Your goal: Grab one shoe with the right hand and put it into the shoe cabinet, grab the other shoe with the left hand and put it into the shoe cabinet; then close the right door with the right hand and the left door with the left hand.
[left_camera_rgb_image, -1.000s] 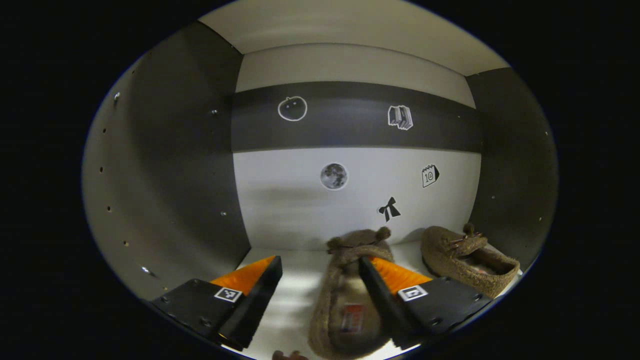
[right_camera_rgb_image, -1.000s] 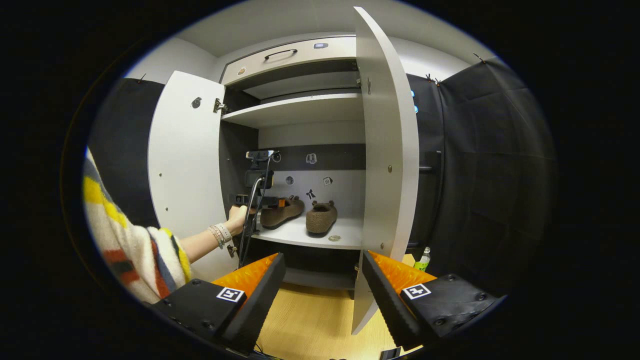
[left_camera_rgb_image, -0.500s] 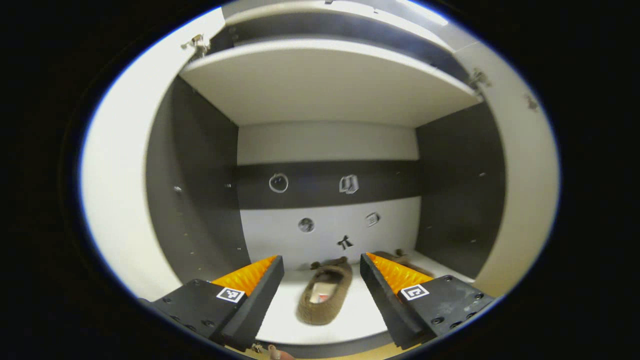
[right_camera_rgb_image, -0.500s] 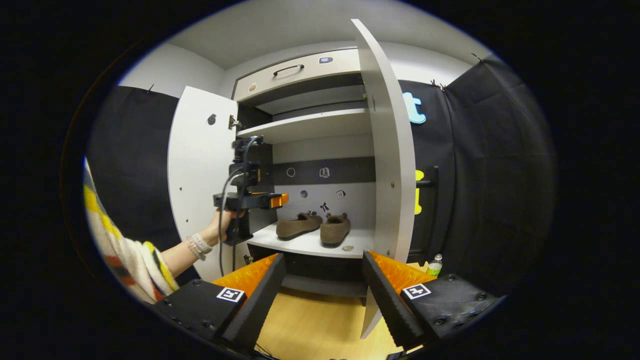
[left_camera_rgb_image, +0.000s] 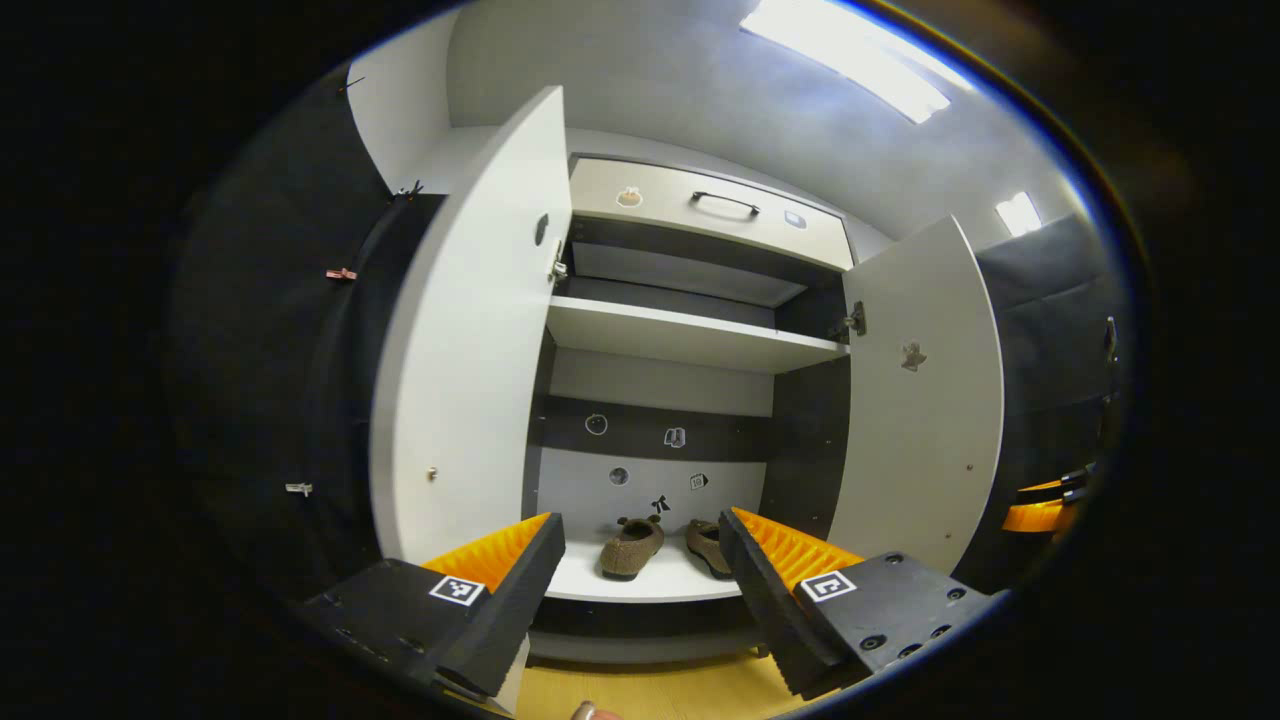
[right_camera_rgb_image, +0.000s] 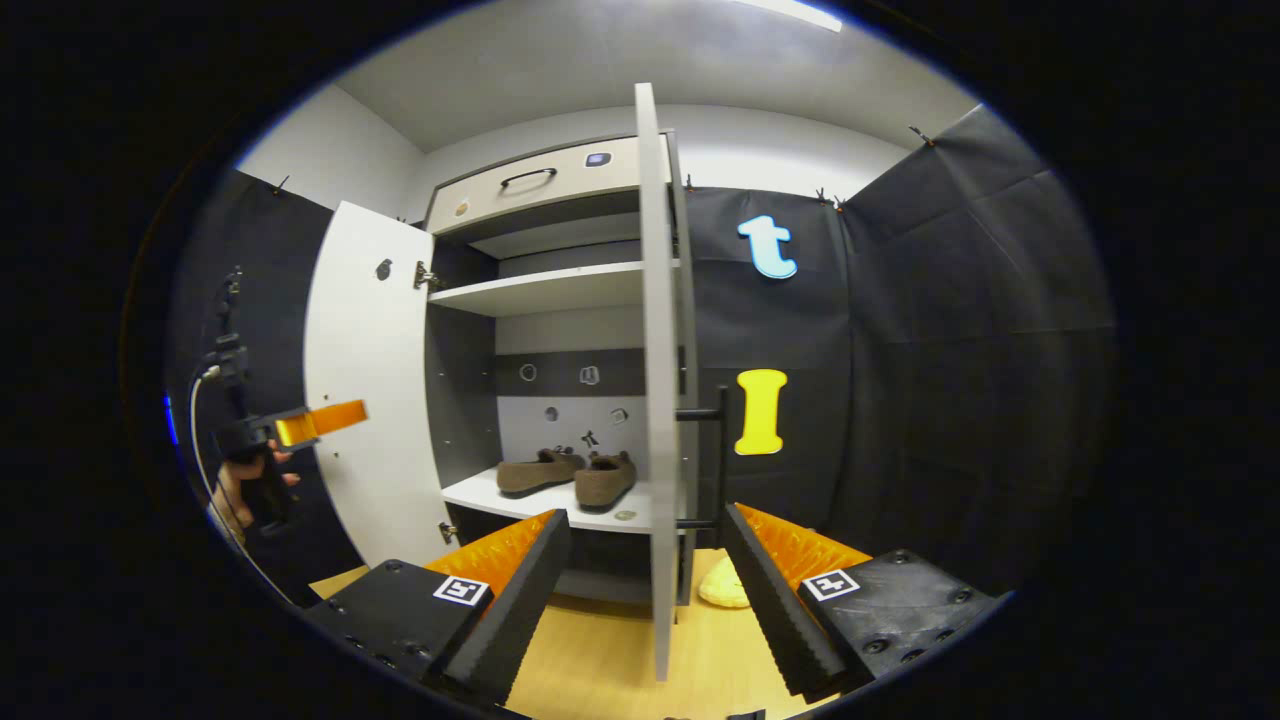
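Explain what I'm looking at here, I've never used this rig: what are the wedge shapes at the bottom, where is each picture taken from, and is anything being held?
A person holds a two-finger gripper in each hand, and a fisheye camera rides on each. The wedges at the bottom are that gripper's own fingers.

The left gripper view looks over the left gripper into the white shoe cabinet. Two brown fuzzy slippers sit side by side on its lower shelf. The white left door and white right door both stand open.

The right gripper view looks over the right gripper, facing the right door's edge. Far left there, a hand holds the left gripper.

Both grippers are open and hold nothing. The doors are not yet closed.
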### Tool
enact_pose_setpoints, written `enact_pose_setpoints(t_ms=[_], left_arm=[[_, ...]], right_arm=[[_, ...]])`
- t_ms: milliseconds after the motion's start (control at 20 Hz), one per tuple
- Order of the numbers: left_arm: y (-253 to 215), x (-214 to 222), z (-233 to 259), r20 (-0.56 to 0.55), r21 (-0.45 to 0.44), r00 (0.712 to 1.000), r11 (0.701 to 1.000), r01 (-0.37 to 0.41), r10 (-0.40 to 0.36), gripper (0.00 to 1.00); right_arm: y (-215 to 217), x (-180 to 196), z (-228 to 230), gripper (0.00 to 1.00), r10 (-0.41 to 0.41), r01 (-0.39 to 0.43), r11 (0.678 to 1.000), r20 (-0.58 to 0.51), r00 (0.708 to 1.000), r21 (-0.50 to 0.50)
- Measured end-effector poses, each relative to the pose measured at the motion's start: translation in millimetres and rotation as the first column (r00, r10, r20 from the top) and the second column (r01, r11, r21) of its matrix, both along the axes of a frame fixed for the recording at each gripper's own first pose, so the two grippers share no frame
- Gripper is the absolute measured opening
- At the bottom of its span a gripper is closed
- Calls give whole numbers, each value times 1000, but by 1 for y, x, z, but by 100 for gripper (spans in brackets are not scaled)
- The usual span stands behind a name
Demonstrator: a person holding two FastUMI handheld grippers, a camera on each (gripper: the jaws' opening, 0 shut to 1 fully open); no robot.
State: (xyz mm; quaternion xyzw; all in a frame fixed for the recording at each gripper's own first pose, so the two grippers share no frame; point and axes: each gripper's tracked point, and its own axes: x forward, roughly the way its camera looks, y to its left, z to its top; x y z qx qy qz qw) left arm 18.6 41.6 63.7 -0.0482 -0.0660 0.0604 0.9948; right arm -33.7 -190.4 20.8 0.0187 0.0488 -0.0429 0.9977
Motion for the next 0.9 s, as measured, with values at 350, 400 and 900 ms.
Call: enact_pose_setpoints(t_ms=[350, 400, 900], left_arm=[[14, -72, 20, 3, 67, 999, 996, -51, 51, 95], [16, -79, 22, -3, 93, 997, 992, -80, 81, 95], [45, -110, 17, -42, 178, 966, 953, -245, 256, 95]], right_arm=[[-38, 47, -21, 98, 34, -34, 999, -22, 999, 7], [-40, 52, -22, 98, 45, -45, 999, -23, 999, 12], [34, 83, -32, 98, 239, -237, 970, -27, 971, 62]])
